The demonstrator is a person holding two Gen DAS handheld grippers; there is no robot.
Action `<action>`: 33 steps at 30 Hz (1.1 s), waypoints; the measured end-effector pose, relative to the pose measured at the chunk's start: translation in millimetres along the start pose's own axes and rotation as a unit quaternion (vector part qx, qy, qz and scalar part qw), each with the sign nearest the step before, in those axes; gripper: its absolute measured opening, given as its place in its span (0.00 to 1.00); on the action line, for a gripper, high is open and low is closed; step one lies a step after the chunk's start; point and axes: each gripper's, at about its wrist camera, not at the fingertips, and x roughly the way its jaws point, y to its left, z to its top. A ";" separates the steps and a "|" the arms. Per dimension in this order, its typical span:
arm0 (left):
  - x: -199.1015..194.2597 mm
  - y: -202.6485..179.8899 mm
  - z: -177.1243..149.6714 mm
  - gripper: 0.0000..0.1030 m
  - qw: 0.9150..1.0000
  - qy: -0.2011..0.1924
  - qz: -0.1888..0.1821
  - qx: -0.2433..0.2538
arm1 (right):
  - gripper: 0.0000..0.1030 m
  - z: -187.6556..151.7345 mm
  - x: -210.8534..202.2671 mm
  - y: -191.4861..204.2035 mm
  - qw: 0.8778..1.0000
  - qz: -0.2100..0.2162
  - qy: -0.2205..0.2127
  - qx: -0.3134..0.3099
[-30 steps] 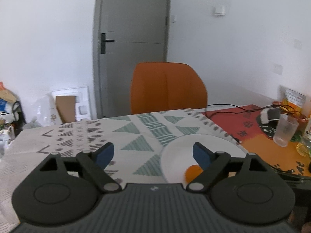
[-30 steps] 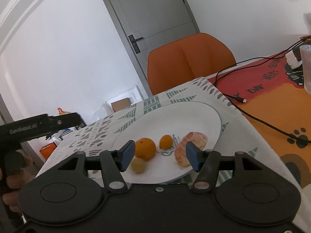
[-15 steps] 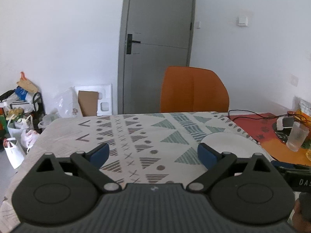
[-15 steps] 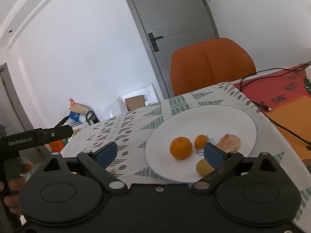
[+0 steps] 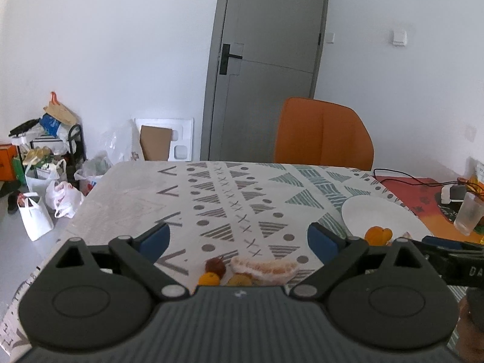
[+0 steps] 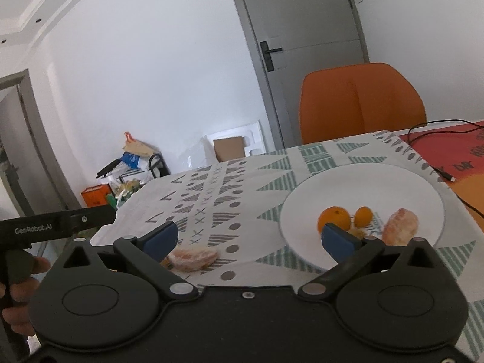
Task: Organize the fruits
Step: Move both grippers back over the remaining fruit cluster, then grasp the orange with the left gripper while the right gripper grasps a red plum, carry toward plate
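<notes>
The left gripper [image 5: 239,239] hangs over the near edge of the desk [image 5: 211,199] with its fingers [image 5: 155,237] released wide and nothing between them. Just ahead of it and low, right at the near edge, lies the loose cluster of fruit not yet on the plate: a peeled citrus piece [image 5: 264,267], a small dark red fruit [image 5: 215,266] touching its left end, and two small orange-yellow fruits [image 5: 208,279] partly hidden behind the gripper body. The peeled piece lies with its long axis running across the view, parallel to the desk's near edge — so the line between the fingers runs along that axis rather than across it, and a roll of the wrist would likely be needed to close over its narrow width.

The right gripper [image 6: 249,239] has its fingers [image 6: 338,237] opening, with nothing pressed between them. In its view the same peeled citrus piece [image 6: 193,257] sits just beside the left finger, low and to the left, on the cloth. The white plate [image 6: 348,181], toward the desk's right side, already carries an orange [image 6: 332,219], a smaller orange fruit [image 6: 363,215] and another peeled piece [image 6: 400,227].

By my reading, the left hand is the nearer one — the cluster lies almost centred under it, slightly short of the fingertips.
</notes>
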 end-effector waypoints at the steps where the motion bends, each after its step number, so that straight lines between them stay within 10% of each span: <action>1: -0.2 2.8 -1.0 0.94 1.000 0.001 -0.002 -0.003 | 1.00 -0.7 1.9 2.6 1.000 0.001 0.004 -0.002; 23: 30.7 54.6 -52.5 0.91 0.996 0.045 -0.023 -0.075 | 1.00 -17.8 45.0 41.5 0.996 -0.016 0.070 -0.056; 33: 47.4 67.0 -63.8 0.40 0.992 0.060 -0.048 -0.099 | 1.00 -23.9 65.7 61.3 0.992 -0.015 0.094 -0.080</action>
